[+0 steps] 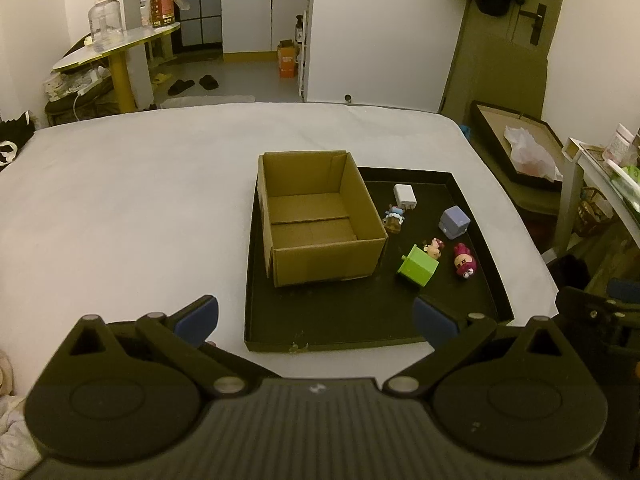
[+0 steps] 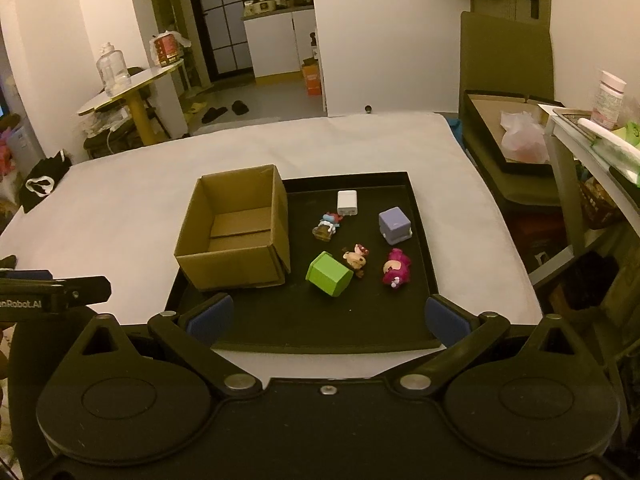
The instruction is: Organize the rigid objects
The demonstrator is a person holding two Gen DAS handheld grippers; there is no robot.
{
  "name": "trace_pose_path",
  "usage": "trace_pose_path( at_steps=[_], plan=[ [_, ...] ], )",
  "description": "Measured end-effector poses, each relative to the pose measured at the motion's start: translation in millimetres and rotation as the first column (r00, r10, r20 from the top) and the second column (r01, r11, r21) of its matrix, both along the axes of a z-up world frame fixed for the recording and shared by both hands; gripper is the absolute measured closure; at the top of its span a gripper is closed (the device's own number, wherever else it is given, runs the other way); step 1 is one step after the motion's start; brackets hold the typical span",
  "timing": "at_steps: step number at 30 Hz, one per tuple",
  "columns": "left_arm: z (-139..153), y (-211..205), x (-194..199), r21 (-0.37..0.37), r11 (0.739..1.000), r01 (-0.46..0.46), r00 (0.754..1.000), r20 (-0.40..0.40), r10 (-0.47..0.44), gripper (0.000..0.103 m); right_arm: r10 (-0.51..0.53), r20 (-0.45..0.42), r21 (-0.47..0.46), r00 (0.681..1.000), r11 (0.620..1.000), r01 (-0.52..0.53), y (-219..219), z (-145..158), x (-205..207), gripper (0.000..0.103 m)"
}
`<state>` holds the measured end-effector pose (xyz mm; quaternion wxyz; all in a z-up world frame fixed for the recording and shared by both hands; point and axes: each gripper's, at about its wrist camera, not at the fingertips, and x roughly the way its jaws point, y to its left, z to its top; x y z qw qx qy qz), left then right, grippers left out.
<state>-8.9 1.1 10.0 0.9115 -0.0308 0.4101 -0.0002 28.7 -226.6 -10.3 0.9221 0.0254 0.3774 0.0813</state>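
Note:
An open, empty cardboard box (image 1: 320, 216) (image 2: 236, 228) stands on the left part of a black tray (image 1: 360, 316) (image 2: 320, 328). To its right on the tray lie a white charger (image 1: 405, 197) (image 2: 347, 202), a small blue figure (image 1: 394, 218) (image 2: 328, 226), a lavender cube (image 1: 454, 222) (image 2: 395, 225), a green cube (image 1: 417, 267) (image 2: 329, 274), a tan figure (image 1: 434, 248) (image 2: 356, 259) and a magenta bear figure (image 1: 464, 266) (image 2: 395, 267). My left gripper (image 1: 316, 318) is open and empty before the tray's near edge. My right gripper (image 2: 328, 318) is open and empty over the tray's near edge.
The tray lies on a white sheet (image 1: 120, 208). A yellow-legged side table (image 1: 116, 46) with a jug stands far left. A dark box (image 2: 504, 136) with a plastic bag and a white shelf (image 2: 592, 136) stand at the right.

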Motion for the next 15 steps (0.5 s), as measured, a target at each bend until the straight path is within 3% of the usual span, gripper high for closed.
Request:
trace_pose_path(
  at_steps=[15],
  plan=[
    [1.2, -1.1, -2.4, 0.015, 1.0, 0.011, 1.0, 0.011, -0.011, 0.0, -0.009, -0.002, -0.006, 1.0, 1.0, 0.009, 1.5, -0.6, 0.9, 0.0]
  ],
)
